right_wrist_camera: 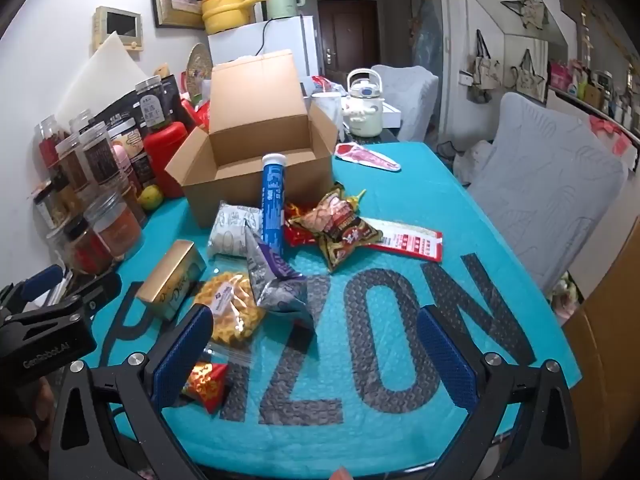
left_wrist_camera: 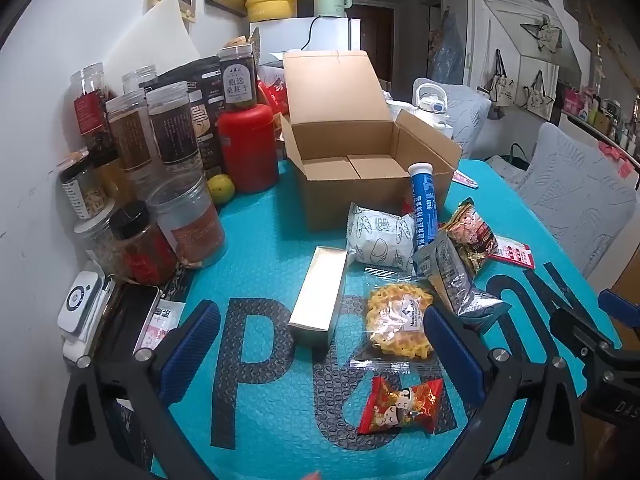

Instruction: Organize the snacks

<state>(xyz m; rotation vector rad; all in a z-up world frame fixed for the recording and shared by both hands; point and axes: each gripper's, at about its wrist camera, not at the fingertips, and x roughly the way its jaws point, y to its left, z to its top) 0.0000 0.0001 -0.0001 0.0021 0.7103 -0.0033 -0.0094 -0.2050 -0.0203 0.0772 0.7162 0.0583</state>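
Observation:
An open, empty cardboard box (left_wrist_camera: 360, 160) (right_wrist_camera: 256, 160) stands mid-table. Snacks lie in front of it: a blue tube (left_wrist_camera: 424, 204) (right_wrist_camera: 273, 204) leaning on the box, a white bun pack (left_wrist_camera: 378, 236) (right_wrist_camera: 232, 232), a gold Dove box (left_wrist_camera: 320, 300) (right_wrist_camera: 172, 276), a yellow noodle snack (left_wrist_camera: 400, 320) (right_wrist_camera: 234, 312), a silver pouch (left_wrist_camera: 456, 280) (right_wrist_camera: 276, 276), a brown-red packet (left_wrist_camera: 472, 236) (right_wrist_camera: 340, 228) and a small red packet (left_wrist_camera: 400, 406) (right_wrist_camera: 206, 384). My left gripper (left_wrist_camera: 320, 354) is open and empty over the gold box and noodle snack. My right gripper (right_wrist_camera: 316, 354) is open and empty over bare mat.
Several jars (left_wrist_camera: 160, 184) (right_wrist_camera: 88, 200) and a red canister (left_wrist_camera: 248, 148) crowd the left side by the wall. A flat red-white sachet (right_wrist_camera: 408, 242) and a pink pack (right_wrist_camera: 366, 156) lie on the teal bubble mat (right_wrist_camera: 400, 320). Grey-covered chairs (right_wrist_camera: 548, 184) stand right.

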